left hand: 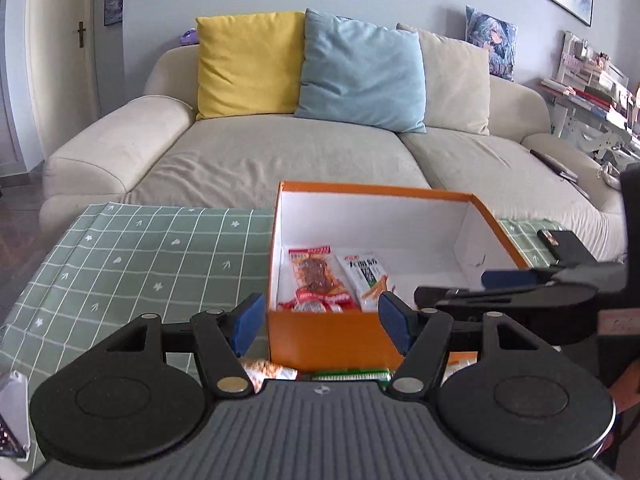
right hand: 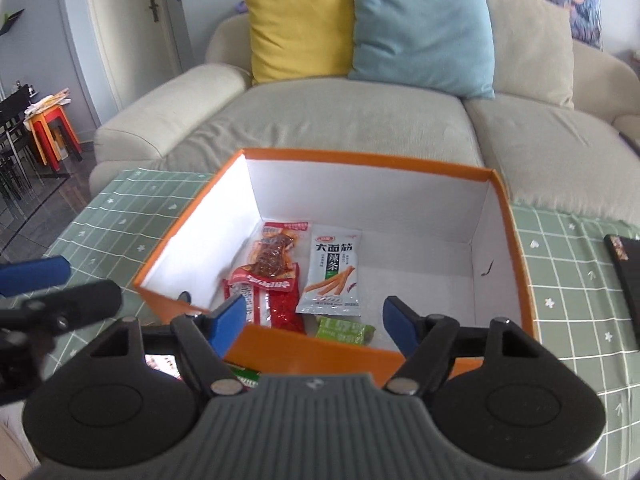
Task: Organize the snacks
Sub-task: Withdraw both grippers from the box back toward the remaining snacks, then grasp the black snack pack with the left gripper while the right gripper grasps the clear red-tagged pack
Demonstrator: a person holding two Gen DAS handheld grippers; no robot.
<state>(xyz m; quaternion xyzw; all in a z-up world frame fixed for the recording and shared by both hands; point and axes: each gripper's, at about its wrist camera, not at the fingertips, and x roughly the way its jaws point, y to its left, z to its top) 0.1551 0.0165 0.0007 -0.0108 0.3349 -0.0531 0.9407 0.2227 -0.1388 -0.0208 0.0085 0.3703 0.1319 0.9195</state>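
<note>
An orange box point(right hand: 320, 356) with white inner walls stands on the green checked tablecloth point(right hand: 120, 216). In it lie a red snack pack point(right hand: 276, 256), a second red pack point(right hand: 284, 304), a white spicy-strip pack point(right hand: 334, 272) and a green pack point(right hand: 344, 330). My right gripper point(right hand: 316, 324) is open and empty over the box's near wall. My left gripper point(left hand: 320, 320) is open and empty at the box's point(left hand: 320, 338) near left corner. Loose snacks point(left hand: 264, 372) and a green pack point(left hand: 352, 374) lie on the table just under it. The right gripper's fingers point(left hand: 512, 278) show at the right.
A beige sofa point(left hand: 280, 152) with yellow, blue and cream cushions stands behind the table. A dark flat object point(right hand: 626, 272) lies on the cloth to the right of the box. A white object point(left hand: 12, 412) sits at the table's near left. Stools and chairs point(right hand: 48, 128) stand far left.
</note>
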